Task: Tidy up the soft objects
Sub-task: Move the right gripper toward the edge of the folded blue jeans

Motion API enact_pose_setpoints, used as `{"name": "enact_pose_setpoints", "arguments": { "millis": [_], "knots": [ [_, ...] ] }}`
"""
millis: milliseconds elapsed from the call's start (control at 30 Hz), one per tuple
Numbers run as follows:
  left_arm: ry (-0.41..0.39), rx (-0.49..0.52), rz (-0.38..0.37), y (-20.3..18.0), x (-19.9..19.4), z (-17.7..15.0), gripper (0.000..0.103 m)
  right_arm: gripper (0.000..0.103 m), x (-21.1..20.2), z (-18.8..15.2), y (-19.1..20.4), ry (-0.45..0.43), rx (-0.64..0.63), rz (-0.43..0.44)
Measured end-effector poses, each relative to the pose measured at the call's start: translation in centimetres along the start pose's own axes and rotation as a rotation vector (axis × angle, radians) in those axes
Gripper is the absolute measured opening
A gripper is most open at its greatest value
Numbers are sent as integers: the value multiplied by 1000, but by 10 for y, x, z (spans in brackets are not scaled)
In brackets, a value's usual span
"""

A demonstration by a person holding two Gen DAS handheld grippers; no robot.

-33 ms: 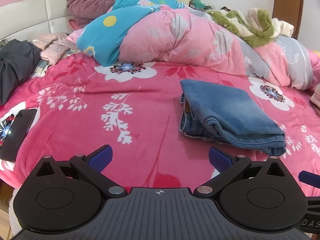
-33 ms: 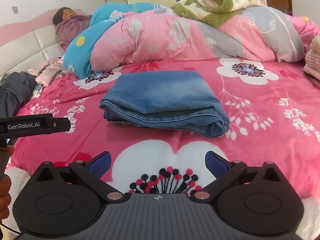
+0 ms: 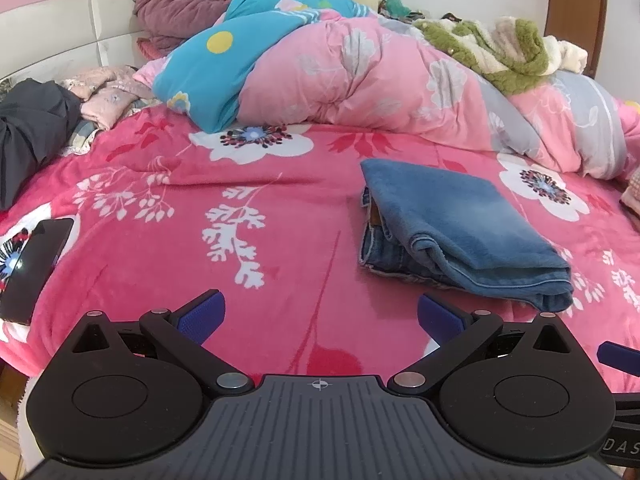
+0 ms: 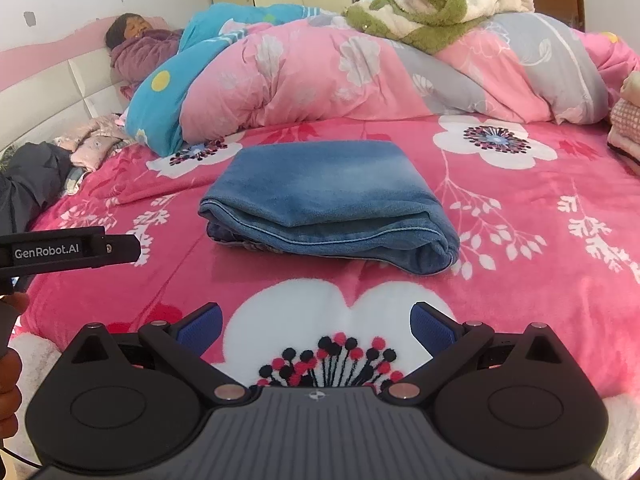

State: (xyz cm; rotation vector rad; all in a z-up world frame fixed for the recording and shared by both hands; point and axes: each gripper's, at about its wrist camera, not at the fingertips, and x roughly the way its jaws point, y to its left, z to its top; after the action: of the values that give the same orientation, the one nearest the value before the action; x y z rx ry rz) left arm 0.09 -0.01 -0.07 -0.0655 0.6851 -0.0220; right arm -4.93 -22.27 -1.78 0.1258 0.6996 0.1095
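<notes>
Folded blue jeans [image 4: 328, 200] flat on pink bedspread [image 4: 520, 280]; both grippers [image 3: 318, 316] [image 4: 314, 322] wide, empty.

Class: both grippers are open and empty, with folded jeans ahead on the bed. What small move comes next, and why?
Probably ease the right gripper forward to the jeans: they lie straight ahead of it, untouched, while the left gripper faces bare blanket.
</notes>
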Motion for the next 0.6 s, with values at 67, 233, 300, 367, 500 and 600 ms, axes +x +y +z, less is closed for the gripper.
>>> {"name": "enact_pose_setpoints", "arguments": {
  "millis": [67, 233, 300, 367, 500, 600],
  "knots": [
    [2, 4, 1, 0, 2, 0, 103, 102, 0, 2, 3, 8, -4, -5],
    [5, 13, 5, 0, 8, 0, 103, 102, 3, 9, 12, 7, -7, -5],
    [6, 17, 7, 0, 10, 0, 103, 102, 9, 6, 8, 7, -7, -6],
    [4, 19, 7, 1, 8, -1, 103, 102, 12, 4, 4, 5, -6, -4],
    [14, 34, 16, -4, 13, -1, 103, 102, 19, 2, -1, 15, -9, -12],
    [18, 33, 12, -2, 15, -1, 103, 102, 19, 0, -5, 16, -7, -12]
  ]
}}
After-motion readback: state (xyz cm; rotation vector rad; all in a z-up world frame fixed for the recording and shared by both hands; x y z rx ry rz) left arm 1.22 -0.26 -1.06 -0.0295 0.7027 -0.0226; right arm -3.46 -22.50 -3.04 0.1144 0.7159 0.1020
